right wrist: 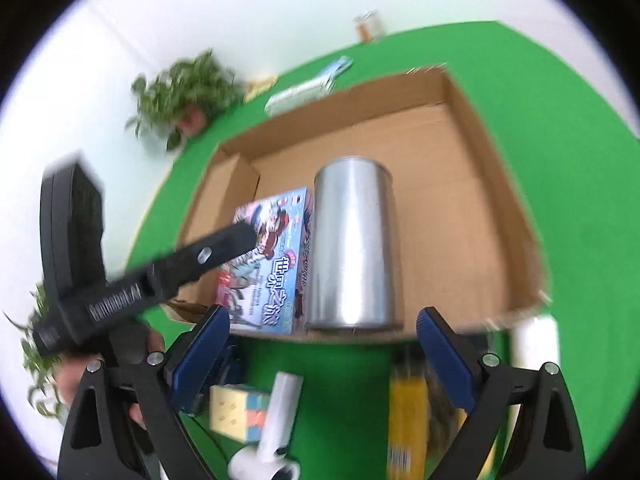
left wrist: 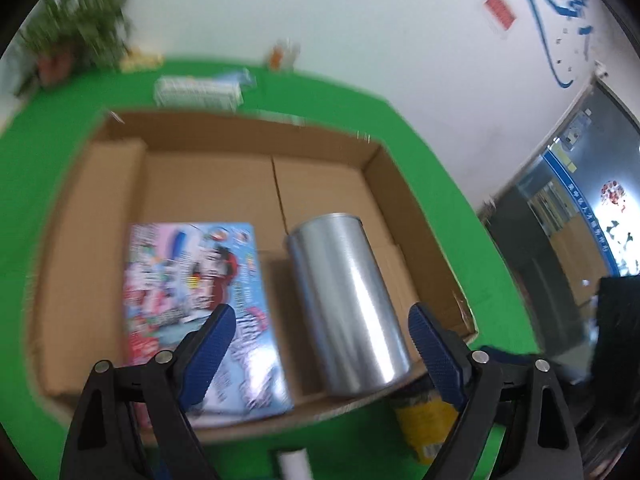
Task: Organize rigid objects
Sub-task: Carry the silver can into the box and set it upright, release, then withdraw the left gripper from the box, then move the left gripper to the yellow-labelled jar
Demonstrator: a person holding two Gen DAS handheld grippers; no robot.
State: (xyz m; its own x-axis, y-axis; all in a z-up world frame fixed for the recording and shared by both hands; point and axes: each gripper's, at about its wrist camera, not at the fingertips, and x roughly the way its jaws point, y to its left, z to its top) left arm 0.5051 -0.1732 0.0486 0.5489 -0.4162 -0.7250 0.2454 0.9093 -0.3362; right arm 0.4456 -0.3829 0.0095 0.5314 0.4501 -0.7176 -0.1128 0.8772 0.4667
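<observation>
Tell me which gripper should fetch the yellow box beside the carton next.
Probably the right: the yellow box lies between the open jaws of the right gripper. From the left gripper it sits off to the right, behind a finger.

The can (left wrist: 346, 308) standing in the box (left wrist: 208, 184) looks like bare metal, smooth and shiny, with bright streaks down its side. The box itself is plain brown cardboard, matt, with raw, slightly frayed edges. The flat printed carton (left wrist: 200, 312) beside the can has a glossy, colourful paper face. The tablecloth (left wrist: 460, 208) is a flat, matt green. The gripper fingers (left wrist: 434, 356) carry blue pads with a fine dimpled texture on black matt plastic arms.
</observation>
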